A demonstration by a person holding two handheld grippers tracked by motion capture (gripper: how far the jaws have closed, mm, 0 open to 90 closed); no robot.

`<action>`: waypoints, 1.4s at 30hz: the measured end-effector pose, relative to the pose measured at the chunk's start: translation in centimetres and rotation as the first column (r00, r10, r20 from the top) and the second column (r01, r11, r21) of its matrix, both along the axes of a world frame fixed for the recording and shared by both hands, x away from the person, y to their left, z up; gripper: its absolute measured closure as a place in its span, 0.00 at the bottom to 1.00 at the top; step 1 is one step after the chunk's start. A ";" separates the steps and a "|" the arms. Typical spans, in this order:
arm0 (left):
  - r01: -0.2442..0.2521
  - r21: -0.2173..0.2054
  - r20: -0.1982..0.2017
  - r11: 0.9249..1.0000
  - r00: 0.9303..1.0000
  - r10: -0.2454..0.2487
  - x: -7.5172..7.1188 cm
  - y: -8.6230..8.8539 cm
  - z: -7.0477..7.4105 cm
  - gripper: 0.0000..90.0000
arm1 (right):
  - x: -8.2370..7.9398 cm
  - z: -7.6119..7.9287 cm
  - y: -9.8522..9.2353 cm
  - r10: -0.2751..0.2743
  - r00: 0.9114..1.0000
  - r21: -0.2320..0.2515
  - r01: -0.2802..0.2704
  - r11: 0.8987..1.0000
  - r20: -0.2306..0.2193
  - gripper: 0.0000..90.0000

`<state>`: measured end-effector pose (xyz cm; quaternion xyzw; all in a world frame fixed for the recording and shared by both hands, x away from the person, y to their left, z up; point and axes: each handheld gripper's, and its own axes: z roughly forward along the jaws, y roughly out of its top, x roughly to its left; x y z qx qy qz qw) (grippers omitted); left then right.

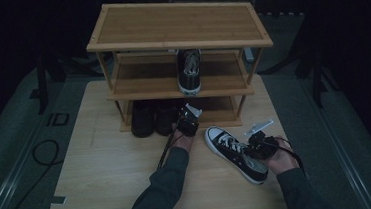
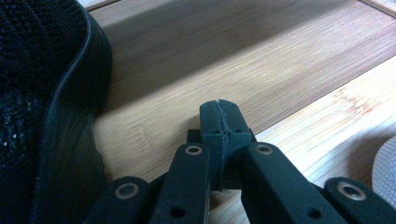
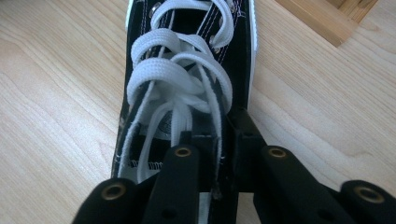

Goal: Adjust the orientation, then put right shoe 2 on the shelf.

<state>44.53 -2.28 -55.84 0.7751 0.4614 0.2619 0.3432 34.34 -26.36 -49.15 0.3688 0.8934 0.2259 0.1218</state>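
While the black-and-white sneaker [image 1: 235,153] lies on the table [image 1: 104,181], toe toward the shoe rack [image 1: 177,25], its collar is pinched by the right gripper [image 3: 219,154] at the ankle opening, jaws closed on the fabric beside the white laces [image 3: 177,79]. The right hand [image 1: 283,159] is held low at the heel. The left gripper [image 2: 219,116], jaws pressed together and empty, is kept near the black shoes [image 1: 152,118] on the bottom shelf.

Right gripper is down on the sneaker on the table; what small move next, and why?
Probably lift it slightly to test the grip. The right gripper has closed on the collar of the black sneaker, which lies on the table. Its mate sits on the rack's middle shelf with room beside it.
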 end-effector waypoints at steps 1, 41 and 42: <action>0.000 0.000 0.000 1.000 1.000 0.000 0.0 0.0 0.0 1.00 | 0.0 0.0 0.0 -0.002 1.000 0.002 0.002 1.000 0.003 0.94; 0.000 0.001 0.000 1.000 1.000 0.000 0.0 0.0 0.0 1.00 | 0.1 1.5 -1.1 -0.073 0.997 0.126 0.073 0.989 -0.004 0.98; 0.000 0.000 0.001 1.000 1.000 0.000 0.0 0.0 0.0 1.00 | 0.1 1.6 -1.2 -0.071 0.997 0.127 0.071 0.989 -0.003 0.98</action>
